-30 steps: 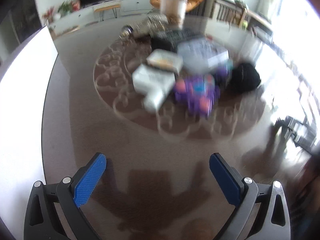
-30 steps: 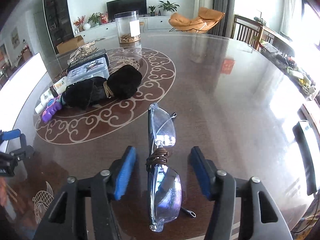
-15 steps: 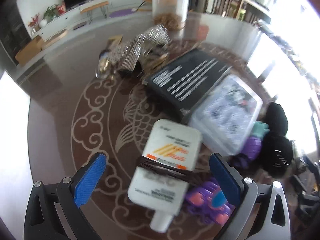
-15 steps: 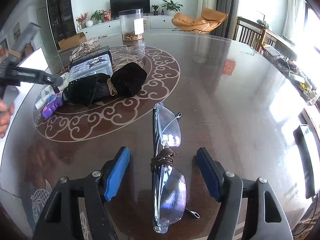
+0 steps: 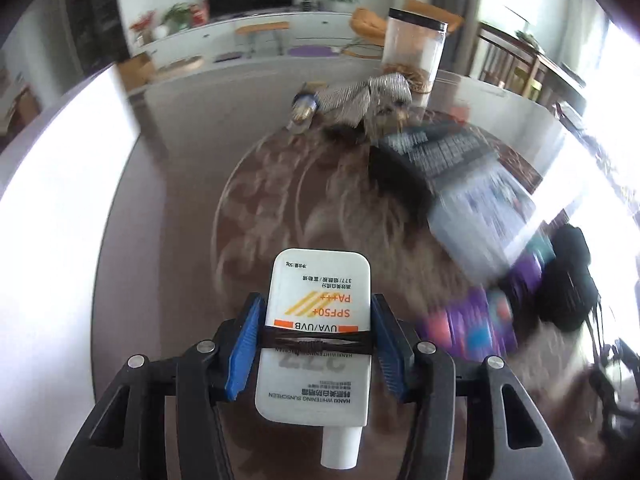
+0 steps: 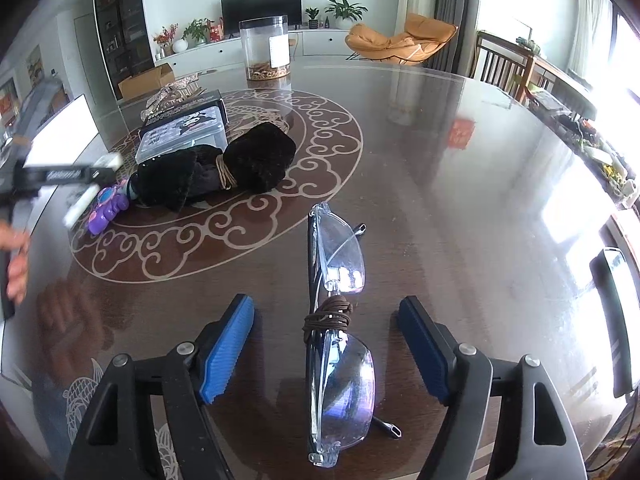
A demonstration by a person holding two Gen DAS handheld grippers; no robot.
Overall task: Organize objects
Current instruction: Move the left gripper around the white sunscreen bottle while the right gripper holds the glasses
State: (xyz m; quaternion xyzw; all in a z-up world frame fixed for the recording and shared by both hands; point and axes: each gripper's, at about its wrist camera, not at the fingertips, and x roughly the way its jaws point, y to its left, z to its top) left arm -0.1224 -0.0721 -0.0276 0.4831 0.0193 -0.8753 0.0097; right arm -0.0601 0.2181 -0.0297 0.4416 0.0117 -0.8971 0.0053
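Left wrist view first: the left gripper (image 5: pixel 318 344) is closing its jaws on a flat white sunscreen tube with orange stripes (image 5: pixel 318 328). Both blue pads (image 5: pixel 245 344) sit right against the tube's sides, level with the dark brown hair tie (image 5: pixel 316 340) wrapped round its middle, cap end pointing near. Everything beyond is smeared: a black-and-clear plastic box (image 5: pixel 472 184) far right, purple toy bits (image 5: pixel 476 320) and a black furry bundle (image 5: pixel 568 280) at the right edge, and a clear jar with a black lid (image 5: pixel 414 56) at the far side of the dark glossy table (image 5: pixel 180 184).

Right wrist view: the right gripper (image 6: pixel 326 352) is released and its jaws are opening. The clear folded safety glasses (image 6: pixel 340 320), bound by a brown elastic, lie on the table between the pads, touching neither. Far left, a hand (image 6: pixel 16 256) carries the other gripper.
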